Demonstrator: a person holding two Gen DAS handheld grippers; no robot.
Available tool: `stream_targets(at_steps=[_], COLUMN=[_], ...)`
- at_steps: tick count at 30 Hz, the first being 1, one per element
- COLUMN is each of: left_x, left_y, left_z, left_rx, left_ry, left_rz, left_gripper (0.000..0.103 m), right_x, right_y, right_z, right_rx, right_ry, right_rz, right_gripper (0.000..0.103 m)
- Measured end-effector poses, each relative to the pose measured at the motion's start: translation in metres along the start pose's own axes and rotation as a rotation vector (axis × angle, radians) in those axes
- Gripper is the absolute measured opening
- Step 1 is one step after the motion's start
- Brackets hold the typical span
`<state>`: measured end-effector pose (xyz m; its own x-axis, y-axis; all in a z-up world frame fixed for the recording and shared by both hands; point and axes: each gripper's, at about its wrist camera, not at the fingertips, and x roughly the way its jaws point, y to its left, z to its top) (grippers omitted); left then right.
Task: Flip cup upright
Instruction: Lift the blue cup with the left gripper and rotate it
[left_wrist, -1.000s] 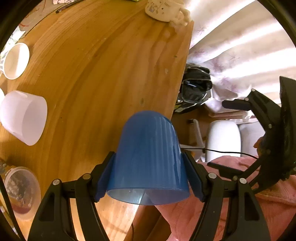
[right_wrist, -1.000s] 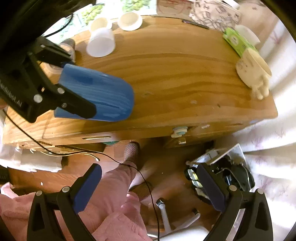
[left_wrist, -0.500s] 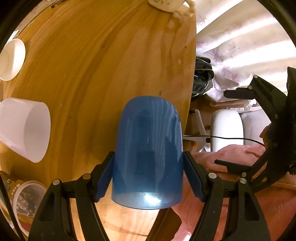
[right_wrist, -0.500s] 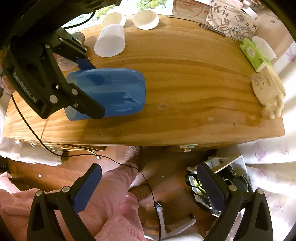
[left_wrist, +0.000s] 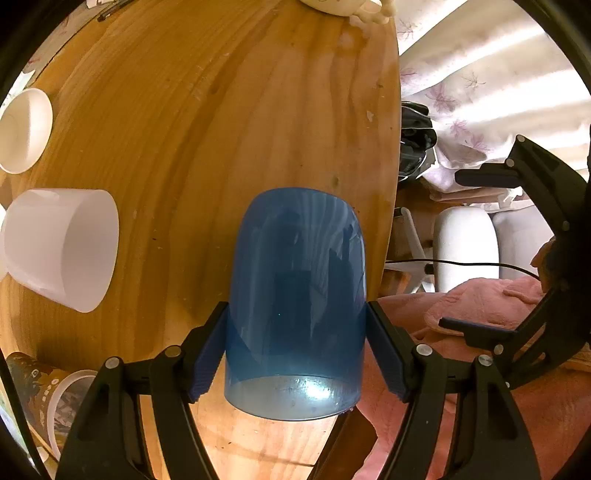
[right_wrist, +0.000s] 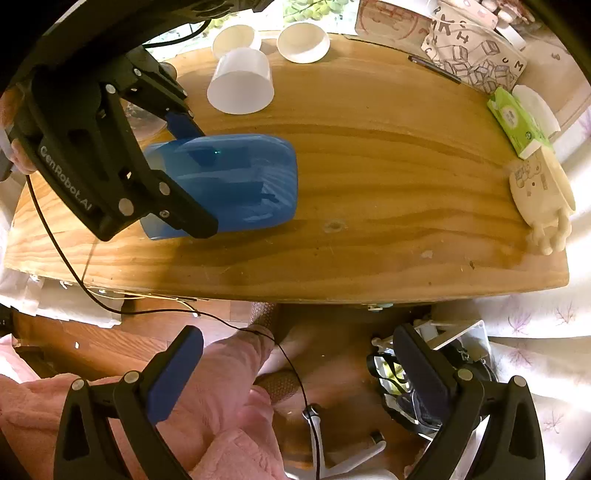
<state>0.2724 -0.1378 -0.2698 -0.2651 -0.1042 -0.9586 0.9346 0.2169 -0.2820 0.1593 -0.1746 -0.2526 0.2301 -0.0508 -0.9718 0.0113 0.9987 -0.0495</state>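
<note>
A translucent blue plastic cup (left_wrist: 299, 288) is clamped between my left gripper's (left_wrist: 295, 343) blue pads. It lies on its side, held over the near part of the wooden table (left_wrist: 221, 129), its closed base pointing away from the left wrist camera and its open rim toward it. In the right wrist view the same cup (right_wrist: 236, 184) shows sideways in the left gripper (right_wrist: 177, 173) above the table's left part. My right gripper (right_wrist: 295, 373) is open and empty, off the table's front edge, above the floor and a pink-sleeved arm.
A white cup (left_wrist: 62, 247) lies on the table left of the blue cup, with a white bowl (left_wrist: 22, 129) beyond it. A cream mug (right_wrist: 543, 195) and a green packet (right_wrist: 517, 122) sit at the right end. A printed cup (left_wrist: 44, 398) stands near the left gripper.
The left gripper has carried the blue cup from the table's front edge to over the table and levelled it. The right gripper has moved a little closer to the table.
</note>
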Motion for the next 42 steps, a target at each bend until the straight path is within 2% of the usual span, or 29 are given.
stream_targets(at_steps=[9, 13, 19, 27, 35, 42], left_x=[-0.003, -0.006, -0.013, -0.023, -0.045, -0.068], left_y=[-0.013, -0.014, -0.013, -0.024, -0.036, -0.045], left_z=[0.003, 0.003, -0.002, -0.007, -0.015, -0.033], left_rx=[0.026, 0.025, 0.024, 0.011, -0.041, -0.121], left_ry=[-0.017, -0.022, -0.029, -0.029, -0.100, -0.201], left_rz=[0.057, 0.055, 0.057, 0.052, 0.032, 0.101], left_gripper=[0.082, 0.082, 0.082, 0.082, 0.082, 0.082], right_x=[-0.001, -0.003, -0.014, -0.025, -0.025, -0.037], right_y=[-0.001, -0.002, -0.002, 0.002, 0.001, 0.010], right_z=[-0.002, -0.003, -0.003, 0.001, 0.002, 0.000], right_rx=[-0.016, -0.020, -0.040, -0.224, -0.414, -0.562], right_ry=[-0.008, -0.019, -0.085, -0.226, -0.297, -0.371], right_rz=[-0.003, -0.005, -0.015, -0.058, -0.050, -0.031], right_gripper=[0.103, 0.103, 0.103, 0.103, 0.103, 0.103])
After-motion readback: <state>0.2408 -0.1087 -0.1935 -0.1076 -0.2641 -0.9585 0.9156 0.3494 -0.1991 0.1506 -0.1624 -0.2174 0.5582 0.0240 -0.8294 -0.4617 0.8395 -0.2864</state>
